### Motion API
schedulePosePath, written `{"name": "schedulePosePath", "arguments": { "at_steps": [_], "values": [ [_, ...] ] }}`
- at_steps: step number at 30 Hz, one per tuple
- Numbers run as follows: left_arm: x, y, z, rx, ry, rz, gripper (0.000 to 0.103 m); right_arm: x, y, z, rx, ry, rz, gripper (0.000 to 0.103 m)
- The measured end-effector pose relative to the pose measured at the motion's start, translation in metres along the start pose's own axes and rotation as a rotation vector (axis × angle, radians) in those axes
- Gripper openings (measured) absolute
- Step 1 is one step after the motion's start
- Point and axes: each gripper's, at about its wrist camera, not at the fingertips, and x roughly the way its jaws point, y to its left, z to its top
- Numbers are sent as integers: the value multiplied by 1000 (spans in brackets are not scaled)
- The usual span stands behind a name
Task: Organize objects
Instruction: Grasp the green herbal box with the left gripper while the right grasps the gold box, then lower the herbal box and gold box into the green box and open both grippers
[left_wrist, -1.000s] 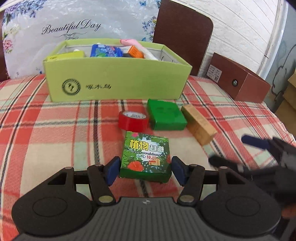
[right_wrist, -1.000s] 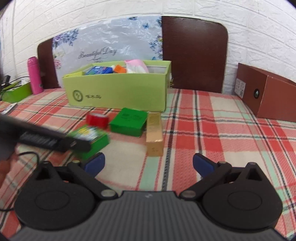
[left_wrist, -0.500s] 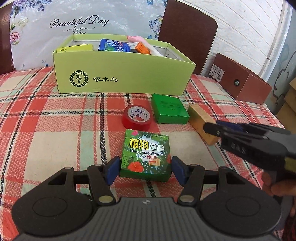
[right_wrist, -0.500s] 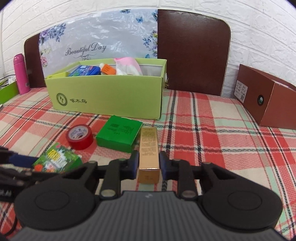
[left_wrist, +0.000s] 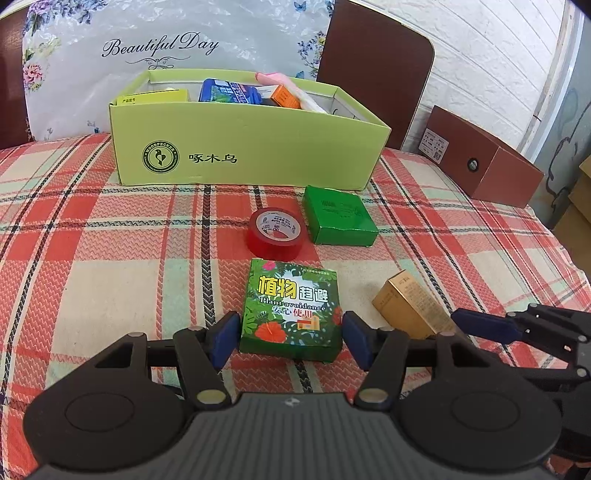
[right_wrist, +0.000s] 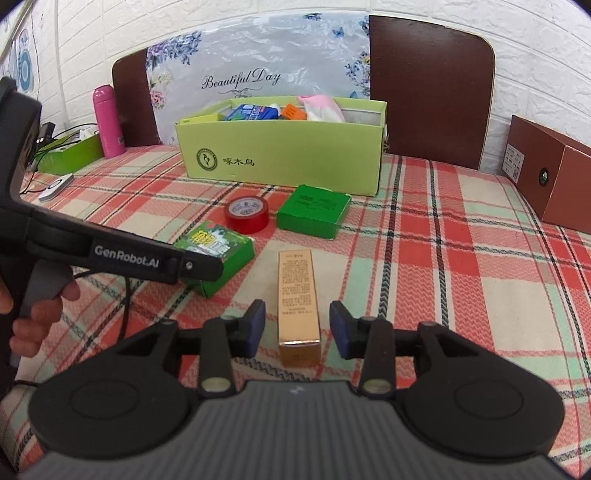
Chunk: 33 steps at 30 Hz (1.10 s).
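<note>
A green plant-print box (left_wrist: 291, 306) lies on the plaid cloth between the pads of my left gripper (left_wrist: 290, 338), which press on its two sides. A long gold box (right_wrist: 298, 291) lies flat between the fingers of my right gripper (right_wrist: 297, 325). Those jaws are opening, with a clear gap on each side of the box. Seen in the left wrist view, the gold box (left_wrist: 410, 310) is at the lower right beside a blue right fingertip (left_wrist: 484, 326). Further back are a red tape roll (left_wrist: 275, 234) and a plain green box (left_wrist: 340, 219), in front of the lime carton (left_wrist: 243, 155).
The lime carton holds several small packages. A brown box (right_wrist: 554, 173) stands at the right edge of the table. A pink bottle (right_wrist: 108, 120), a green tray (right_wrist: 70, 155) and a white device (right_wrist: 55, 186) sit far left. A hand (right_wrist: 33, 314) holds the left gripper's handle.
My right gripper came in, shut on the gold box, drew it nearer and away from the plain green box, then spread its jaws. The left gripper stayed around the plant-print box.
</note>
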Motion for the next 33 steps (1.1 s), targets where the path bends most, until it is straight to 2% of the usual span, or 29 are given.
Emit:
{"name": "schedulePosePath", "arguments": {
  "at_steps": [14, 15, 18, 23, 33],
  "values": [
    [12, -5, 6, 1, 7, 17, 66, 15, 4, 0, 4, 18, -9, 37],
    [13, -6, 7, 1, 4, 20, 66, 17, 5, -1, 6, 21, -9, 36],
    [15, -7, 7, 14, -1, 16, 64, 22, 6, -4, 14, 32, -12, 24],
    [9, -4, 5, -8, -2, -9, 63, 20, 7, -6, 20, 27, 6, 24],
    [-28, -5, 24, -14, -110, -38, 63, -1, 7, 9, 28, -56, 38, 24]
  ]
}}
